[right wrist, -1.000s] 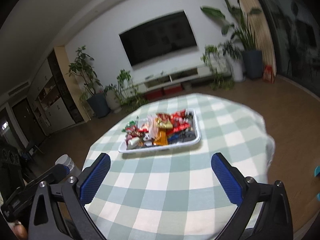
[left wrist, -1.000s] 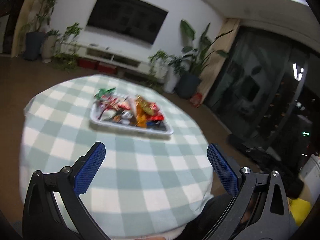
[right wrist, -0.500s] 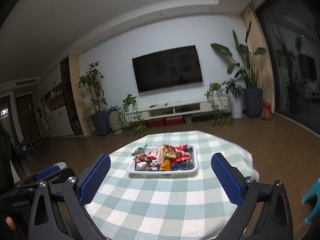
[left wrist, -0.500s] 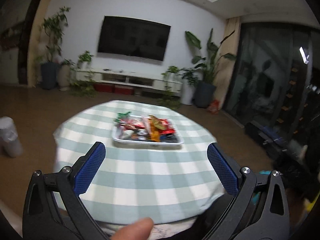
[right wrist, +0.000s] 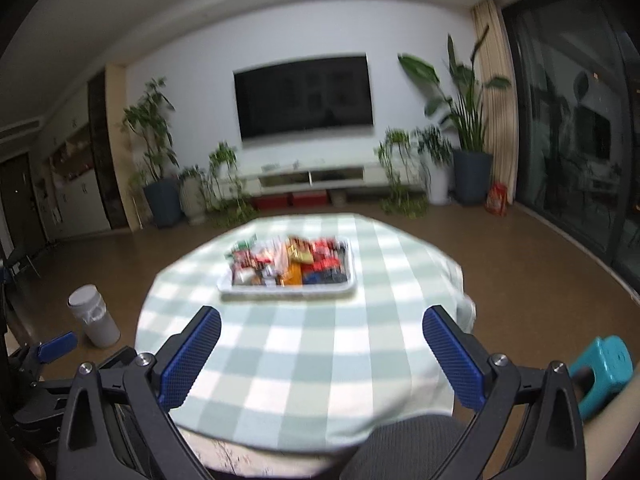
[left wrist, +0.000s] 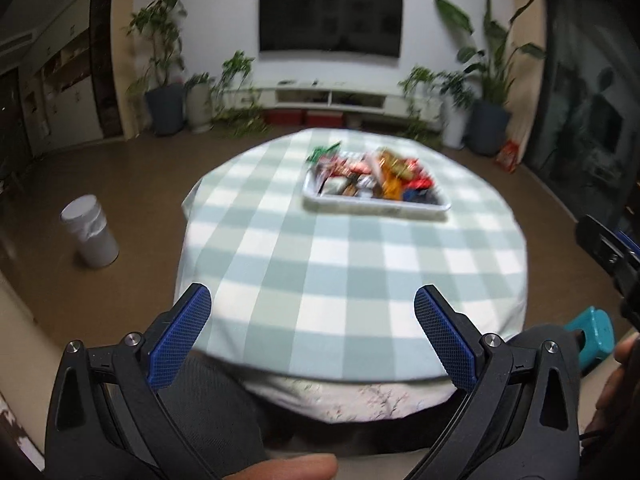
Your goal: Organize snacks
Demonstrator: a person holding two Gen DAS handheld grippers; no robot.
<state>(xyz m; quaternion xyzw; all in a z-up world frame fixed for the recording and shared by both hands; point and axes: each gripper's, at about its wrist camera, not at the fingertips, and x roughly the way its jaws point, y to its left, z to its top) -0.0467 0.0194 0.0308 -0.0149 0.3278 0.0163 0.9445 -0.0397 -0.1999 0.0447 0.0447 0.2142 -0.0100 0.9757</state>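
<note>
Green-and-white checked tablecloth (left wrist: 352,264) bears a white rectangular tray (left wrist: 374,207) heaped with light, crinkly, slippery snack packets (right wrist: 290,262); pinch edges. Left gripper (left wrist: 312,320) and right gripper (right wrist: 322,342) both gape, empty.

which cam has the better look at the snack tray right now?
Right wrist: the tray sits near centre, seen almost square-on, its packets a bit less smeared. Left wrist shows the same tray off to the right, skewed and blurrier. Neither view lets you read a packet.

black left gripper (left wrist: 312,312) and right gripper (right wrist: 321,334), blue textured pads, silver screws.
</note>
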